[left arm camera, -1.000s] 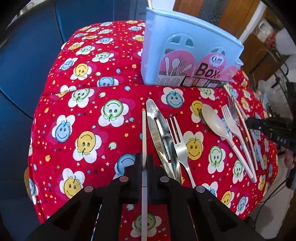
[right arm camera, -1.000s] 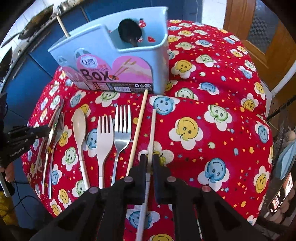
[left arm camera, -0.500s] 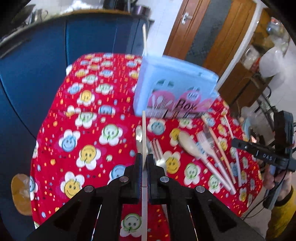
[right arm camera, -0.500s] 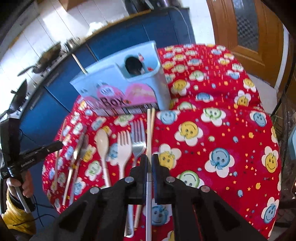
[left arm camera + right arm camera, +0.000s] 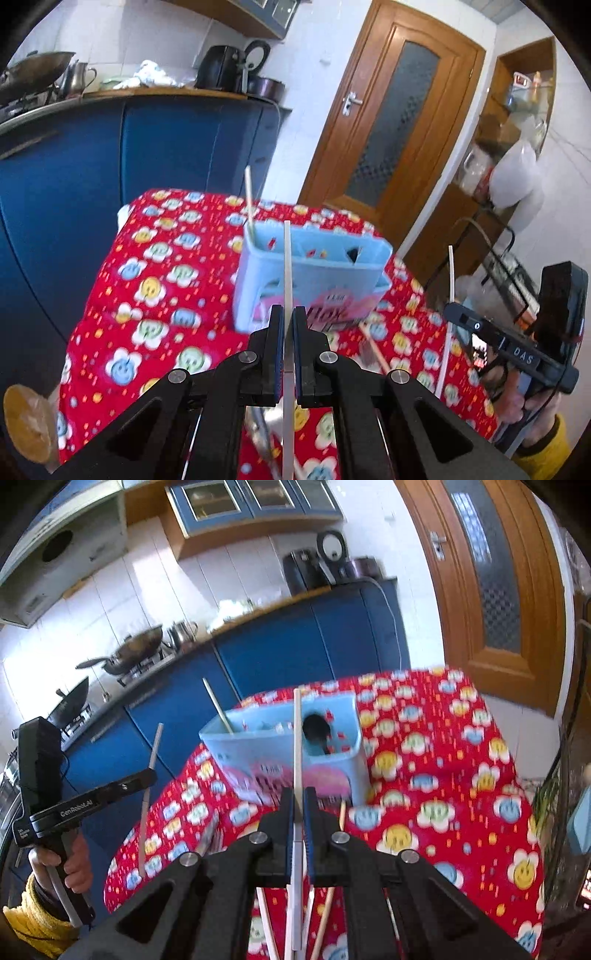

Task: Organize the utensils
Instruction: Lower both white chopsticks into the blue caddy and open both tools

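Both chopsticks have left the tablecloth since a second ago, each lifted by its own gripper so the kitchen counter and door now fill the upper view. Ahead, the blue utensil box [image 5: 310,280] stands near the far middle of the red smiley tablecloth [image 5: 147,295], with one stick [image 5: 249,199] already upright in its left compartment and a dark spoon [image 5: 317,731] in the right one. Open cloth lies on both sides of the box; blue cabinets [image 5: 74,184] close off the left. The left gripper [image 5: 288,325] is clamped narrow on a white chopstick [image 5: 287,266] pointing toward the box. The right gripper [image 5: 299,805] pinches a second white chopstick [image 5: 297,738] the same way. Both tilt forward and down above the table's near edge, where more utensils [image 5: 325,915] remain.
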`<state>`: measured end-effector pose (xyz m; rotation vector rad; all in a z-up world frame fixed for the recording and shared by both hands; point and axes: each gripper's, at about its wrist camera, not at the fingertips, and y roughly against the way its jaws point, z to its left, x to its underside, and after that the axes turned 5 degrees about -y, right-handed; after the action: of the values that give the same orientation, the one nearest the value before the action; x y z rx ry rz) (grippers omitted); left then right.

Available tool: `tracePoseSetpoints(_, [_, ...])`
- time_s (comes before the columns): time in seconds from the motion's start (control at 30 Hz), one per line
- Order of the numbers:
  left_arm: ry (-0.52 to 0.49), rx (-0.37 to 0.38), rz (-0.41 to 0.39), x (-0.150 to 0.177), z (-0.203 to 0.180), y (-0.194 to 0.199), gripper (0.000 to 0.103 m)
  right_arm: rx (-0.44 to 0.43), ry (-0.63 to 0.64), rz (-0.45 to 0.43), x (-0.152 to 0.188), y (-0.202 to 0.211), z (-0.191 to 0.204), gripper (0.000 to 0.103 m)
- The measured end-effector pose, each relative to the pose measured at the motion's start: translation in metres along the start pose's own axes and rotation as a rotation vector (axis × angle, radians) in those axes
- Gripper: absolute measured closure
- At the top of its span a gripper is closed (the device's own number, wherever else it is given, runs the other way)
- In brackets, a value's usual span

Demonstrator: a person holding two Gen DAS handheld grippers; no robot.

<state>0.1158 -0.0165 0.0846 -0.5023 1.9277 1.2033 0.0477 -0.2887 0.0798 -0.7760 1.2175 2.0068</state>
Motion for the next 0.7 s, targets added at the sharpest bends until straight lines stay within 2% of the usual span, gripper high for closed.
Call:
tracePoseSetpoints(0.3, [-0.017,-0.026,-0.121,-0.038,-0.014,-0.009,0.098,-0.02,0.018,-0.08,-0.027,-0.004,0.006,0.096])
tracePoseSetpoints(0.7, [-0.098,-0.103,-0.339,-0.088,-0.034,-0.017,0.098,-0.043,0.039,-0.183,-0.07,-0.021,0.008,0.096])
